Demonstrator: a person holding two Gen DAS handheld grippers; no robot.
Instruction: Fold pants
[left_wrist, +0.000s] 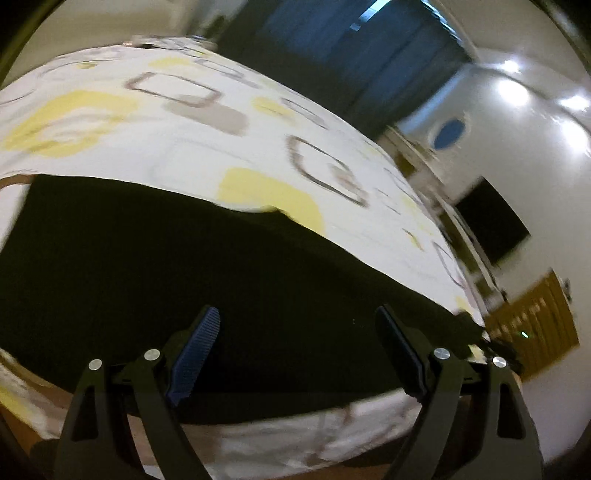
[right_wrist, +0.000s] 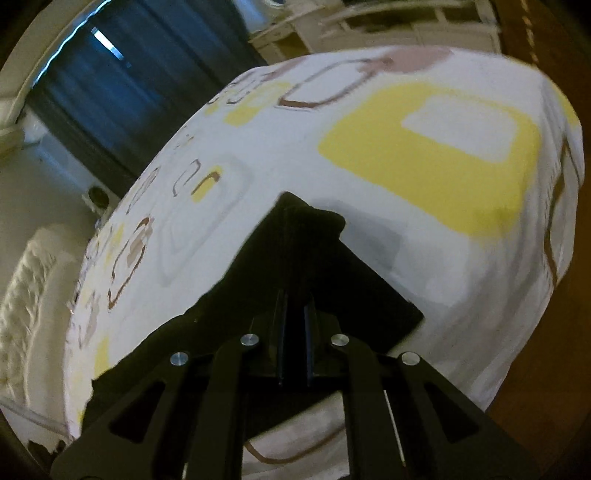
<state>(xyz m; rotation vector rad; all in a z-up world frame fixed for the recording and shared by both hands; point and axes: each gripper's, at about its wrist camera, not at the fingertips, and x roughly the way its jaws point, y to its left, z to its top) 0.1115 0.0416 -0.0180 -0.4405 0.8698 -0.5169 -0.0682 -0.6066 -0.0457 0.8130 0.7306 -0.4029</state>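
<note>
While the black pants (left_wrist: 166, 266) lie spread on a bed with a white sheet (left_wrist: 207, 147) printed in yellow and brown rounded squares, two handheld grippers work at them from the near edge. In the left wrist view, the left gripper (left_wrist: 299, 354) stands with its jaws wide apart and nothing between them; the dark cloth fills the frame from nine o'clock across to four o'clock, its long axis running from side to side ahead of the fingers, and its far edge curves from ten o'clock down to four o'clock. In the right wrist view, the right gripper (right_wrist: 294, 325) has its jaws pressed together, and black fabric rises from between them toward twelve o'clock, ending in a peaked, bunched corner; this reads as a pinch on the pants, though the dark cloth against dark fingers hides the exact contact. The right hand is therefore judged the one carrying the fold, with bare sheet ahead of it from twelve to two o'clock. Only the left view shows the broad flat body of the garment; only the right shows the lifted corner and a white headboard (right_wrist: 29, 295) at eight o'clock. Both views are blurred.
</note>
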